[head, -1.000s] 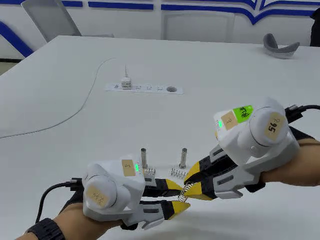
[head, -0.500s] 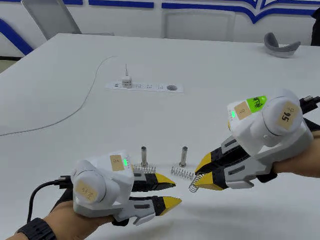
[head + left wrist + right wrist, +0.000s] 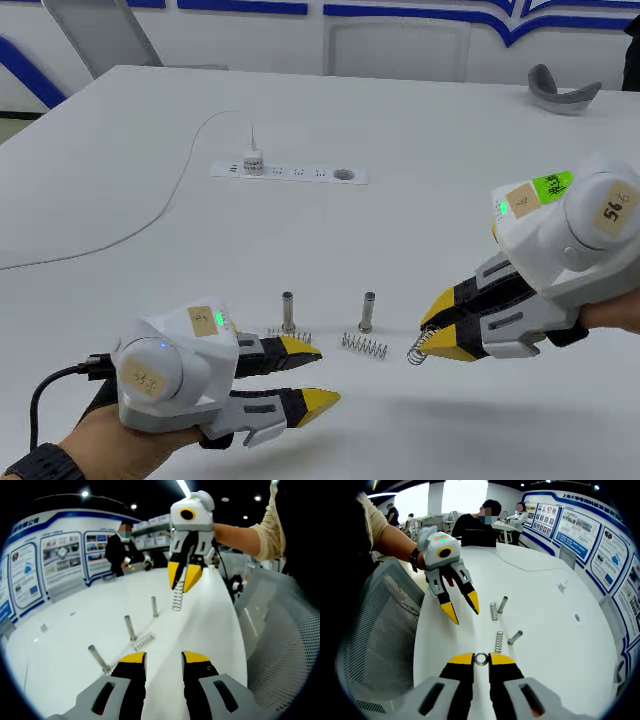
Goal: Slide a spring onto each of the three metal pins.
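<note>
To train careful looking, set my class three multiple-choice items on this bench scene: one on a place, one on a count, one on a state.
1. Where are the two loose springs?
A. lying on the table
B. hanging from the left claw
C. stacked on each other

2. How many metal pins stand in the left gripper view?
A. two
B. three
C. five

3. What state is the right claw in?
A. wide open, empty
B. shut on a spring
C. resting flat on the table

Answers:
1 A: both lie flat on the white top near the pins.
2 B: three upright pins stand in a row there.
3 B: a spring hangs pinched between its yellow tips.
</note>
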Motion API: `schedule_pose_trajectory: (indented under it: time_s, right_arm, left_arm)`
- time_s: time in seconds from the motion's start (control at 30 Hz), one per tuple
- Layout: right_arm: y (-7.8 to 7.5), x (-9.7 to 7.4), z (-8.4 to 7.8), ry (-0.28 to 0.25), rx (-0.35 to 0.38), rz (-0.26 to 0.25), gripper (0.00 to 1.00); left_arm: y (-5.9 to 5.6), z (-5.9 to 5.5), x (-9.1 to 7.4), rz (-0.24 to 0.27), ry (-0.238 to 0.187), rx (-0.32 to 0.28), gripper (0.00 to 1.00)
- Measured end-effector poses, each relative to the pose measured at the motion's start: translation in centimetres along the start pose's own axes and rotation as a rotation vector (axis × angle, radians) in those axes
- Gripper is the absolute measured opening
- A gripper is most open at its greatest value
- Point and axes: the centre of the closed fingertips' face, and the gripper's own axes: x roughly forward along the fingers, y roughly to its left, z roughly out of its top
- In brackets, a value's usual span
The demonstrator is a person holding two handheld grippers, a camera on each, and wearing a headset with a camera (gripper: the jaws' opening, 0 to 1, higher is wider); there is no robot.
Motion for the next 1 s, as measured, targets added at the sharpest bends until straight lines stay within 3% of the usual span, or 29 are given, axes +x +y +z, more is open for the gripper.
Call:
schedule_pose_trajectory:
  time_s: [0.57,1.0]
  right_arm:
    - [-2.4,-1.9,-0.9,0.022,0.03,-0.062,0.12]
    - [-4.8,-3.2,-1.7,0.053,0.036,-0.093,0.12]
  left_arm:
    - [2.1,-1.4,-1.8,0.083,0.011,-0.054,0.39]
    - [2.6,-1.9,-2.4,0.111,0.016,-0.073,0.42]
